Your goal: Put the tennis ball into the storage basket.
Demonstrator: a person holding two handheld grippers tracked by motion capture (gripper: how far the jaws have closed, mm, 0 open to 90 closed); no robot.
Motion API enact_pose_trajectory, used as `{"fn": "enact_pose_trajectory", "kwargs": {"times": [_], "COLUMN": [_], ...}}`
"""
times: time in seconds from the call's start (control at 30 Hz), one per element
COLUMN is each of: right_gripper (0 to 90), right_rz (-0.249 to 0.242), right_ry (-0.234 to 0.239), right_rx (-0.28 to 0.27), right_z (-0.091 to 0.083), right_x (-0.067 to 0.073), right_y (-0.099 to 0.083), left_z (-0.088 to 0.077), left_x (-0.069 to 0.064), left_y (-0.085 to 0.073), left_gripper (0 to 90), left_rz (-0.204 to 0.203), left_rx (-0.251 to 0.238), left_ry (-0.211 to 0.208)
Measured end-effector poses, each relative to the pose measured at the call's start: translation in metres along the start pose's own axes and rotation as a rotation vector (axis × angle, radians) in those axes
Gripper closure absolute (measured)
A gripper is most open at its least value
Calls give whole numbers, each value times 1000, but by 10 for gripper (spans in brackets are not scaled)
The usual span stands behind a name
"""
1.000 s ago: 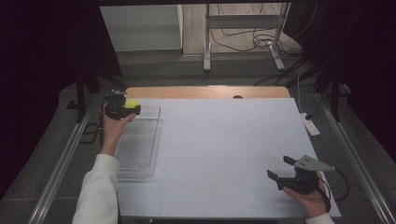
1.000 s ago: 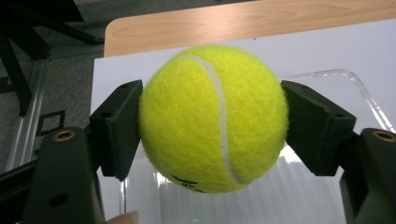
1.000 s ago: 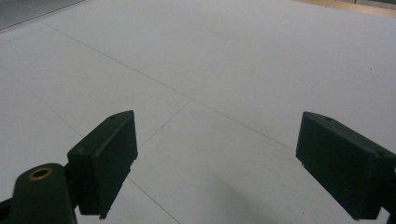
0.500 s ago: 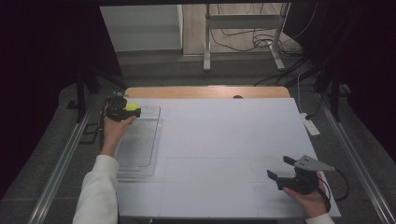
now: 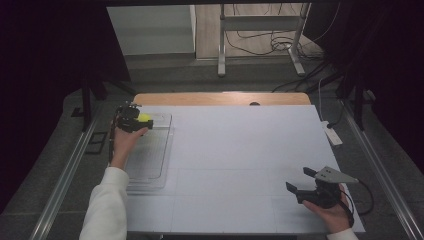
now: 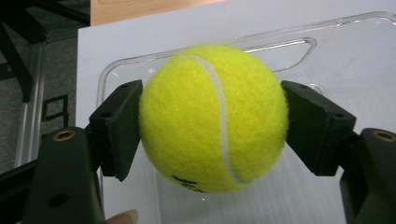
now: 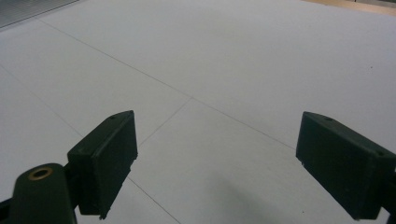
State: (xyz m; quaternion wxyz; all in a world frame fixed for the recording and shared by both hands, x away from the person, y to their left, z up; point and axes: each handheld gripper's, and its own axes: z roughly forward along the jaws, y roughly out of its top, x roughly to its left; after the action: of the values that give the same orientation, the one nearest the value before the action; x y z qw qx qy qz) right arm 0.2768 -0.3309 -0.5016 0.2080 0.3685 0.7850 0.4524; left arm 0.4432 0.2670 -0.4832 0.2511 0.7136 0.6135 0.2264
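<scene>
risk, ball: I judge the tennis ball could squirt out of my left gripper; fuzzy round surface, only two small contact patches at its sides.
risk, cause: any tilt or loosening of my hand over the tray edge, and it drops and likely bounces off the hard plastic.
risk, tray: the clear tray looks light; a bump from my gripper could shove it along the white table.
risk, right side: low, nothing near my right gripper.
ball place: upper left of the high view, over the tray's far end; centre of the left gripper view, above the tray's corner. Cannot tell if it touches the tray floor.
left fingers: clamped on the ball, one pad pressing each side, spread about as wide as the ball.
right fingers: spread wide, nothing between them, holding nothing; pad above bare table.
right gripper place: lower right of the high view, well apart from ball and tray.
</scene>
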Motion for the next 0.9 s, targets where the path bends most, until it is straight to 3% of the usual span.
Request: {"fn": "enact_pose_trajectory", "kwargs": {"times": [0.5, 0.9], "right_gripper": [131, 131], "right_rz": [-1, -3], "right_ry": [0, -2], "right_rx": [0, 1], "right_z": [0, -1], "right_x": [0, 0], "right_y": [0, 0], "left_z": [12, 17], "left_x": [-5, -8], "left_y": [-5, -6], "left_gripper": [263, 261], "left_rz": [45, 69], "left_rx": [61, 83], "left_ry": [32, 55]}}
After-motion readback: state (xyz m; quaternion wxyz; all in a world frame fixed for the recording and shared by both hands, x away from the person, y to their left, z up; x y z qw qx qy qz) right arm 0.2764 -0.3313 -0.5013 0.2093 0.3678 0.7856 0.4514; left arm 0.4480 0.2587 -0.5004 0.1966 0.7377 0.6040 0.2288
